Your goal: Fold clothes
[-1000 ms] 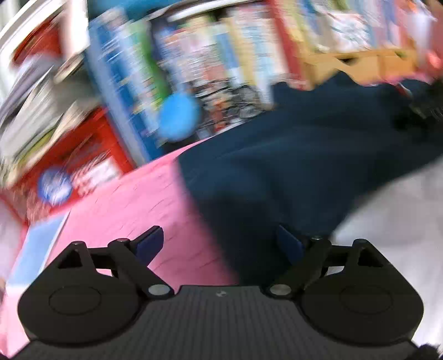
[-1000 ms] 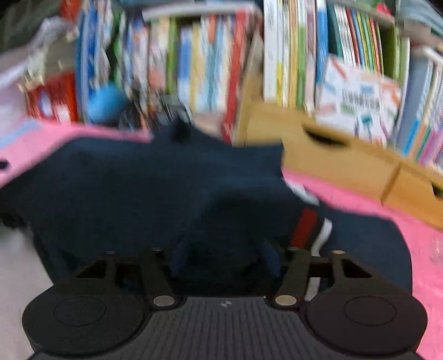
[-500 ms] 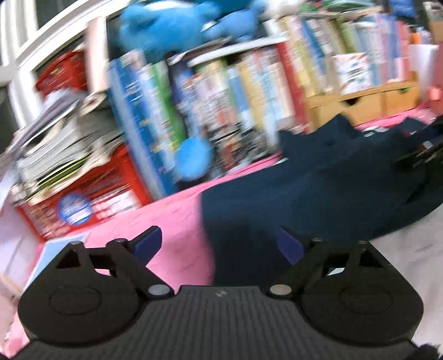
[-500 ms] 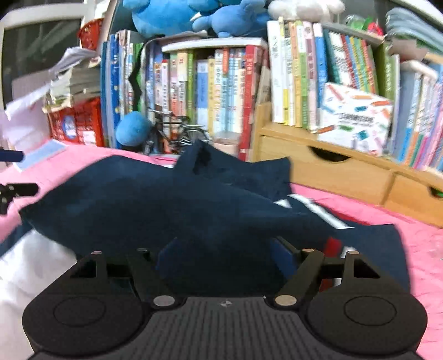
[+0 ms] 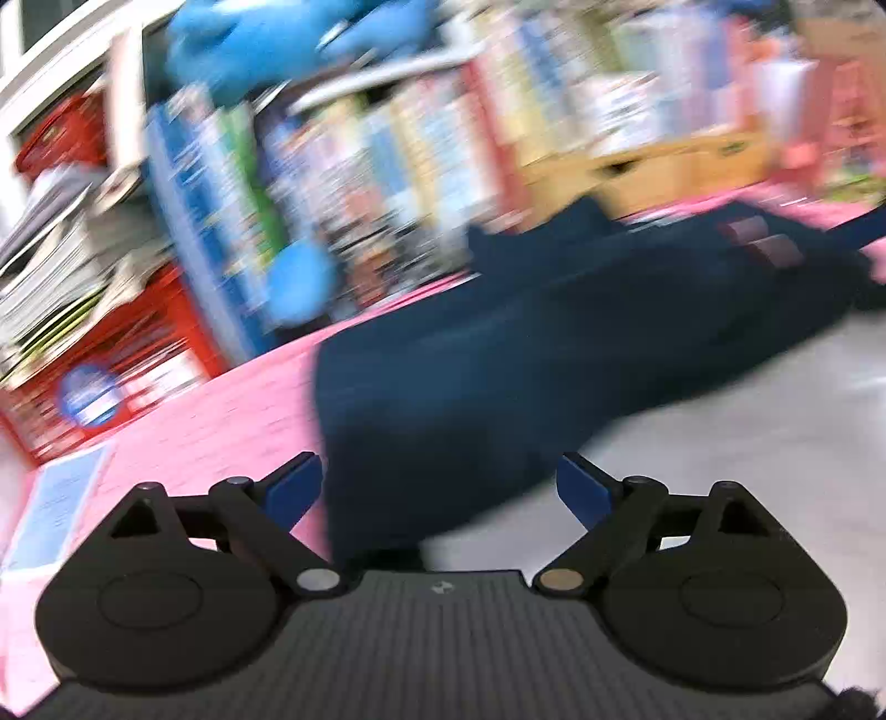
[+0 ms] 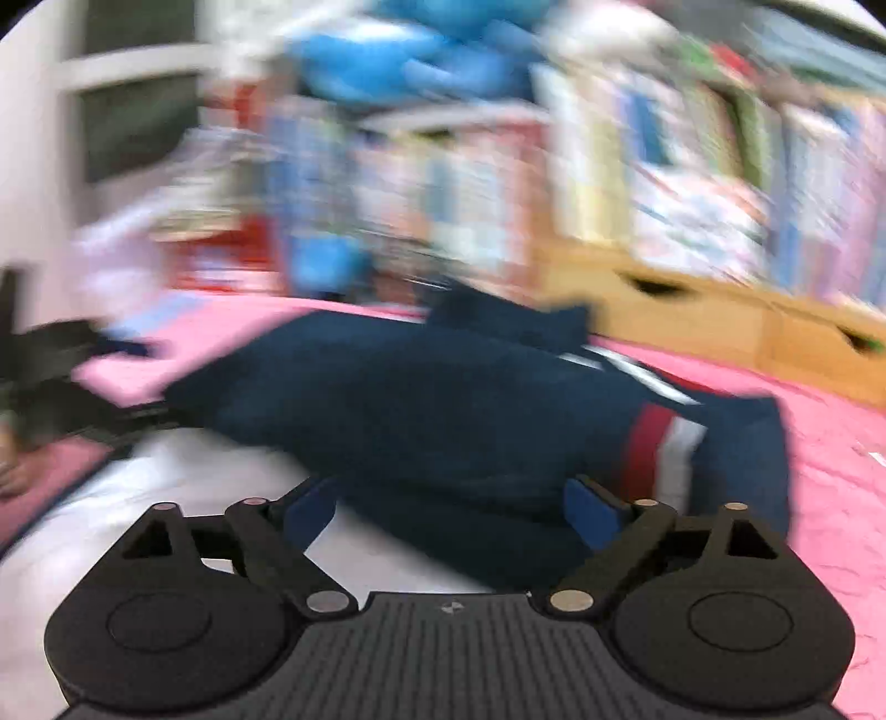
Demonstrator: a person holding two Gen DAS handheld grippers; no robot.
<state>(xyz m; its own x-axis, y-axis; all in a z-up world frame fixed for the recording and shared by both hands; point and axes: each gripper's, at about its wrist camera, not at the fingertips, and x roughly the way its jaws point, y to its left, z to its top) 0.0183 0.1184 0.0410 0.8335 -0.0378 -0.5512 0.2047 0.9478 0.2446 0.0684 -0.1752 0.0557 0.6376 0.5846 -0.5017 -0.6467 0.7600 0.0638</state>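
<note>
A navy garment [image 5: 554, 332] with a red and white stripe [image 6: 659, 443] lies folded over in a long heap, partly on a white cloth [image 5: 720, 443] and partly on the pink bedspread [image 5: 194, 432]. My left gripper [image 5: 437, 487] is open just above the garment's near corner, and its blue pads touch nothing. My right gripper [image 6: 451, 509] hovers at the striped end of the garment [image 6: 443, 399]. Its jaws are opening, with navy cloth lying between and under them but clear of the pads. Both views are blurred by motion.
Shelves packed with books [image 6: 664, 194] and wooden drawers [image 6: 720, 321] stand behind the bed. Blue plush toys [image 5: 288, 50] sit on top, and a red crate [image 5: 111, 354] is at the left. The left gripper [image 6: 119, 354] shows blurred at the right wrist view's left edge.
The right gripper let go of the navy cloth bunched between its fingers and opened wide. Both grippers drew back from the garment and tilted up. The left stayed open.
</note>
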